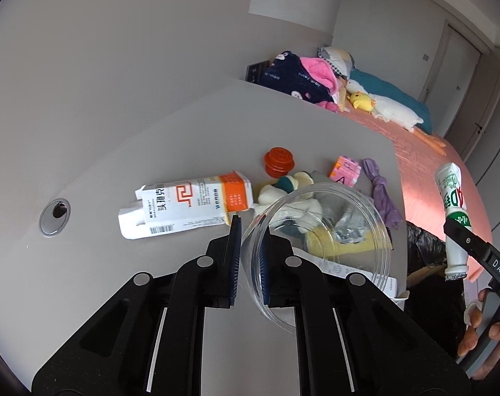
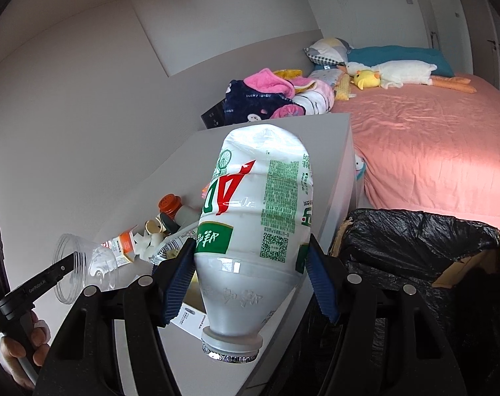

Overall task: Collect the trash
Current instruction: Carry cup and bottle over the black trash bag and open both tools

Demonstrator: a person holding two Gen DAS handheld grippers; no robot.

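A: What do we hold in the left tongs (image 1: 250, 260)?

B: We grip the wall of a clear plastic jar (image 1: 319, 247), one blue pad inside the mouth and one outside. The jar lies on its side, mouth toward us, just above the grey tabletop (image 1: 101, 181).

A: And the right tongs (image 2: 251, 277)?

B: They are clenched on a white drink bottle (image 2: 256, 231) with a green label, held neck down, foil-rimmed mouth nearest the camera. Its lower body sits between the pads.

A: What lies ahead of the left tongs?

B: A flattened white-and-orange box (image 1: 187, 204) lies just beyond the left pad. Past the jar we see orange caps (image 1: 279, 161), pale crumpled scraps (image 1: 283, 191) and a purple cloth strip (image 1: 382, 191).

A: Where is the bin?

B: The bin with a black liner (image 2: 415, 254) stands just right of the right tongs, beside the tabletop edge and before the pink bed (image 2: 431, 148).
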